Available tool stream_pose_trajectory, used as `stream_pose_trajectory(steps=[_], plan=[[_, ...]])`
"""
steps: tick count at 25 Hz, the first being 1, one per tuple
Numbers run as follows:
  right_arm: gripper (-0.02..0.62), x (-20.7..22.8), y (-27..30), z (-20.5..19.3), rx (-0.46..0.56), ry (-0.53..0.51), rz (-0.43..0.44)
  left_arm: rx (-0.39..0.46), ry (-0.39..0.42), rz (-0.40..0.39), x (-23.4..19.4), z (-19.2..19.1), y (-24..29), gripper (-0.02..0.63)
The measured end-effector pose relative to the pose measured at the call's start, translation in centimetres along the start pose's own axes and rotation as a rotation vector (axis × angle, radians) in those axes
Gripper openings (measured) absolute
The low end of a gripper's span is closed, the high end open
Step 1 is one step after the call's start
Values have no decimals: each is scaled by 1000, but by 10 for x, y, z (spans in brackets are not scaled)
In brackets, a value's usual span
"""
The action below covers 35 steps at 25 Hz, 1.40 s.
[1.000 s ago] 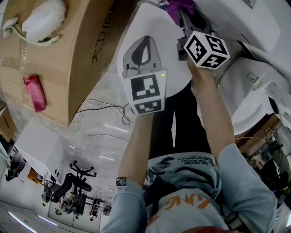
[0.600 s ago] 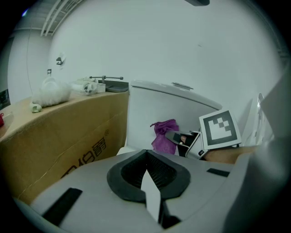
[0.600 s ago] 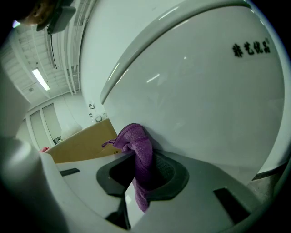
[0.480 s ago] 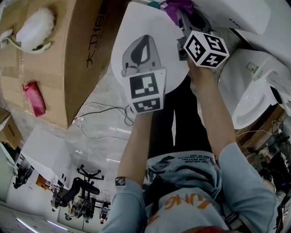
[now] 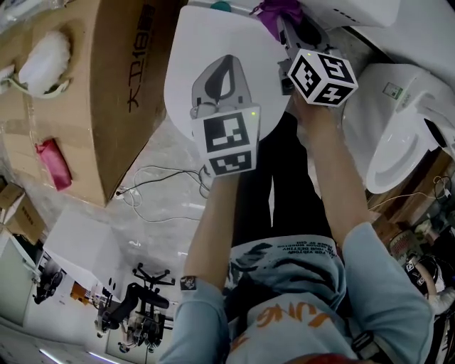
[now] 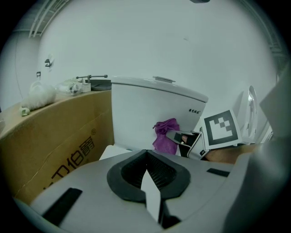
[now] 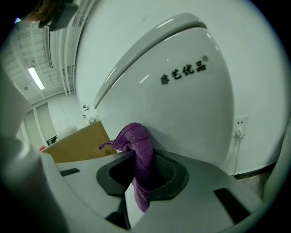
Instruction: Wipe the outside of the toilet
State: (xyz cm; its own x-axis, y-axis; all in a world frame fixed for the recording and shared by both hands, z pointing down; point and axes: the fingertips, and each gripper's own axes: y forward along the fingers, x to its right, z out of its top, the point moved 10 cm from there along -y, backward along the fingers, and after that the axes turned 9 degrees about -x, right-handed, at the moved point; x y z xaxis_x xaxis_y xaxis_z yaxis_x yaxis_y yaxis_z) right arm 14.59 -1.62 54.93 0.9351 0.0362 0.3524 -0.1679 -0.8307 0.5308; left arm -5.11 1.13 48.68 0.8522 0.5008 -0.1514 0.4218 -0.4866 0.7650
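Observation:
The white toilet has its lid [image 5: 206,50] down, and its tank [image 6: 145,113] [image 7: 182,91] stands behind. My right gripper [image 5: 284,23] [image 7: 138,157] is shut on a purple cloth [image 5: 279,11] [image 7: 136,136] [image 6: 164,135], which presses against the lower front of the tank. The left gripper view also takes in the right gripper [image 6: 184,136]. My left gripper [image 5: 227,62] [image 6: 146,157] hovers over the lid, to the left of the cloth. Its jaws are shut with nothing between them.
A large cardboard box [image 5: 106,85] stands tight against the toilet's left side, with a white bag [image 5: 43,60] and a red rag [image 5: 53,160] on it. A second white toilet [image 5: 398,135] is at the right. Cables [image 5: 163,185] lie on the floor. A wall socket [image 7: 239,123] sits right of the tank.
The head view has swung a little, so the box and lid drift leftward in it. Both grippers keep their places, the right one still clamped on the cloth at the tank.

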Motion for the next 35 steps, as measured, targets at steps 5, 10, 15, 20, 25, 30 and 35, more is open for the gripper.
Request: stream_pose_trajectory(steps=[5,10,15,20,25,30,35], plan=[[83,17,-15,-3,8,23,-29,-6,30,-26,16,1,2,25],[83,35,-29,-7,11,32,-61,-13,51,-49,30,1,6,25],[83,53,-41,-13,12,47,-100,-27,72,-72,41,-1,12,25],[83,75,-56,-19,0,61,-155,-35,88,-90,53,2,17,25],[83,91,-62,-24,-17,66,-210,-37,80,-95,53,5,22,25],[83,92,-67,-30,-63,26,-240,-49,41,-68,39,-1,22,25],[83,53,-52,-33,-132,-61,-132,-71,-34,-19,13,-11,19,25]])
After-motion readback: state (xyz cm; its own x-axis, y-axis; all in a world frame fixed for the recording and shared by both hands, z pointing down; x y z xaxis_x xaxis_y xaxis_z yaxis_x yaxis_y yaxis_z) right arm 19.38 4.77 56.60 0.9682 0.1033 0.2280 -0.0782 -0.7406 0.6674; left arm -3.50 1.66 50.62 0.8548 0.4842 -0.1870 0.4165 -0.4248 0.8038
